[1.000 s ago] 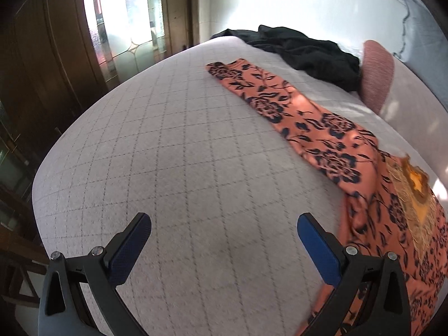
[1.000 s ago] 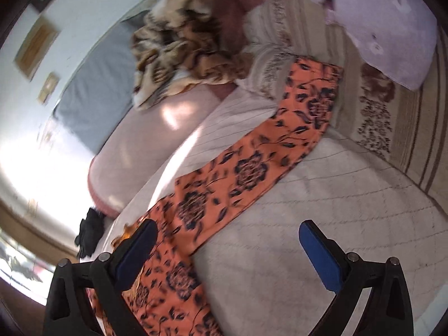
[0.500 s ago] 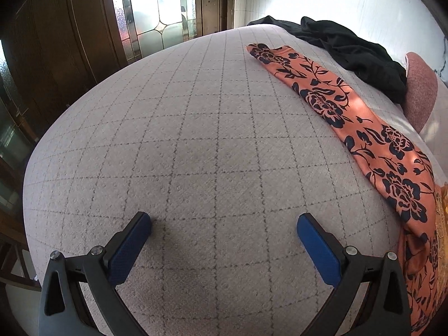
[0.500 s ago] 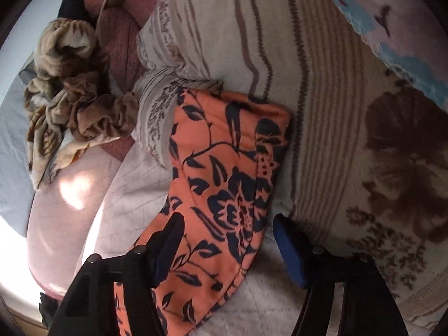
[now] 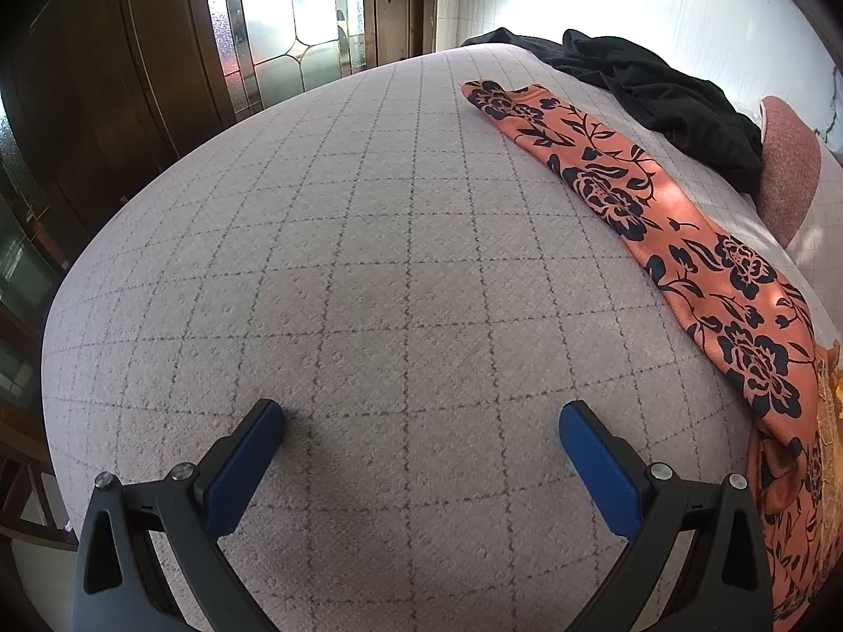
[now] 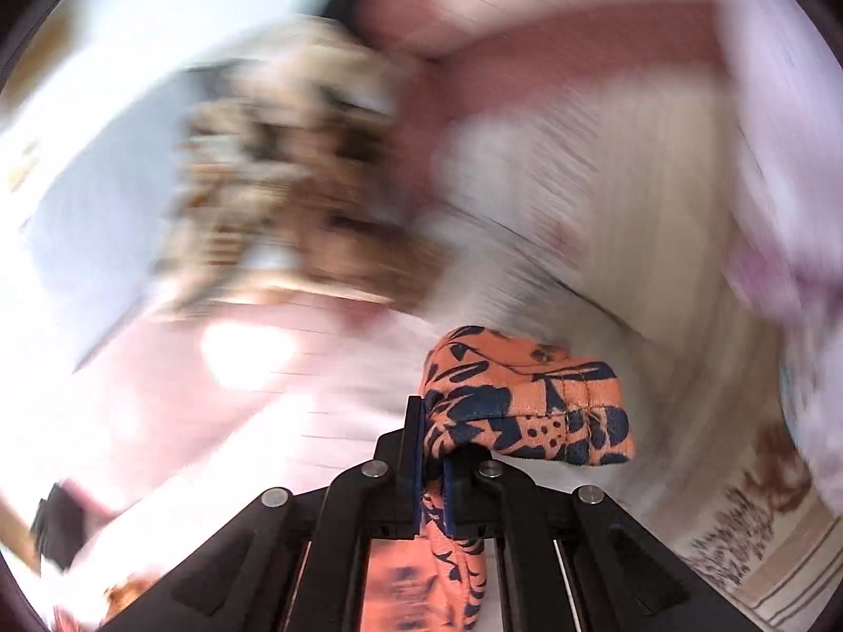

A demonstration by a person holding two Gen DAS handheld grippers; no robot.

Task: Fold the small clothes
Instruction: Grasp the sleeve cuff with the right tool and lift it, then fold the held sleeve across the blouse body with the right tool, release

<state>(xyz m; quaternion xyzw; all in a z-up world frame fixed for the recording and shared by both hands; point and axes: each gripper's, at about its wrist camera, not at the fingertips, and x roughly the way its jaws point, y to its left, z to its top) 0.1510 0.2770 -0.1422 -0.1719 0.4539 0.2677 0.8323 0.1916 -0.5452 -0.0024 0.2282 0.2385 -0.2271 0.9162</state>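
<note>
Half a second on, the right gripper (image 6: 433, 453), which had straddled one sleeve end with its jaws apart, has pressed them together on that cuff and lifted it; the background behind it is smeared with motion. The left gripper (image 5: 421, 424) has barely shifted and hangs over the checked bedspread (image 5: 337, 242), jaws spread wide, holding nothing.

The orange floral garment (image 5: 679, 242) lies to the left gripper's right on the bed, its far sleeve stretching away in a long diagonal from the bunched body at the lower right edge up to a cuff near the black clothing (image 5: 664, 89) by the far side. In the right wrist view the pinched cuff of the garment (image 6: 532, 400) folds over above the closed jaws, with more fabric trailing below them.

That long axis appears to decide the coming move: the far cuff lies ahead and right of the idle left gripper, plainly nearer to it than to the occupied right one, so a matching grasp would likely fall to the left side.
</note>
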